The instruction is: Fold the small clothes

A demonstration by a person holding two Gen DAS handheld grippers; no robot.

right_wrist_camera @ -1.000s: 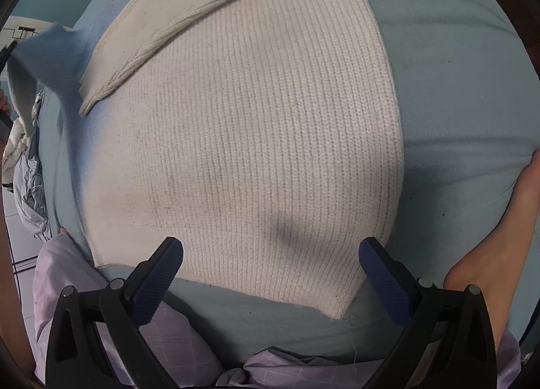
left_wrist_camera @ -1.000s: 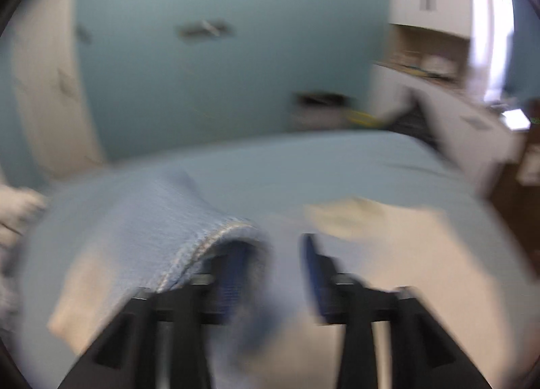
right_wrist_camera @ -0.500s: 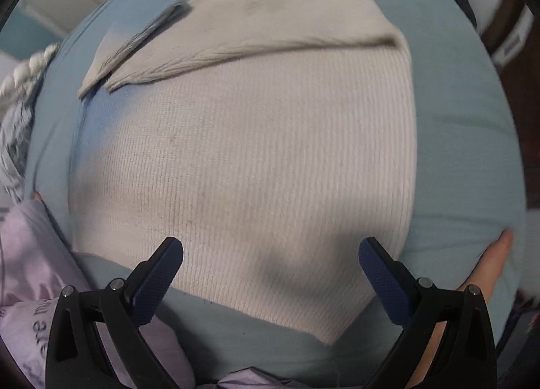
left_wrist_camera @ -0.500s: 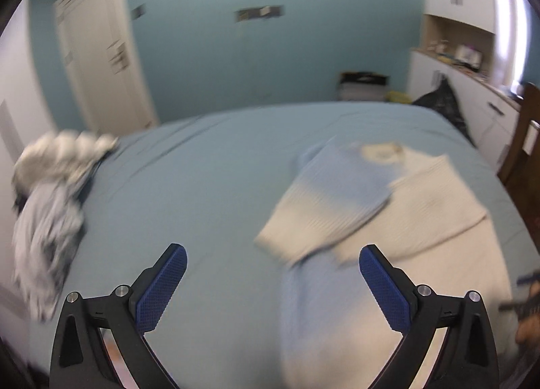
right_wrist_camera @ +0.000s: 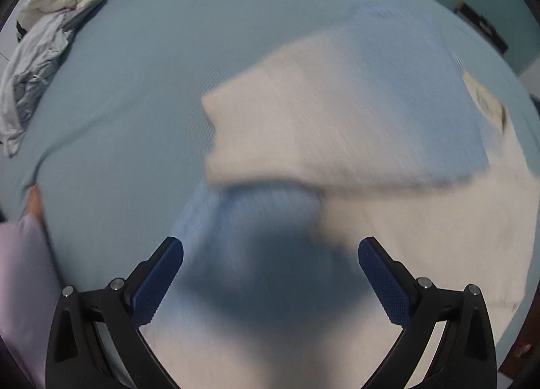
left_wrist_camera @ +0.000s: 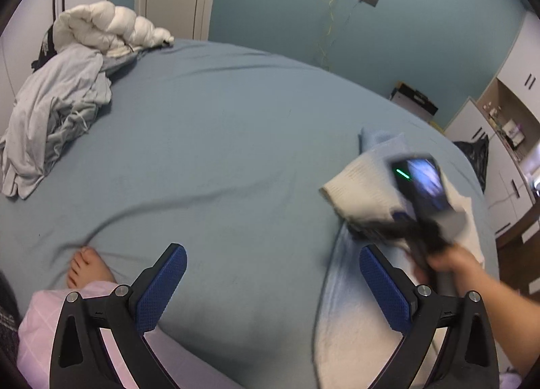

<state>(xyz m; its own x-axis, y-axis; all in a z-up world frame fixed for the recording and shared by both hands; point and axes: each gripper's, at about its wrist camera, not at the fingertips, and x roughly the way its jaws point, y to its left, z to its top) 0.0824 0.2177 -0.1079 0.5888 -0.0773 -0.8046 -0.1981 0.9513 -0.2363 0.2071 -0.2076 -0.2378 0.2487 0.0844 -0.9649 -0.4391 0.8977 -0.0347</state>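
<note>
The left gripper is wide open with nothing in it, above bare blue bed. The right gripper is wide open too and empty, right over the sweater. The sweater (cream and light blue) lies on the right side of the bed, with one sleeve folded across its body. In the left view a hand holds the right gripper above the sweater. A bare foot rests on the bed near the left gripper. A heap of clothes sits at the far left edge.
</note>
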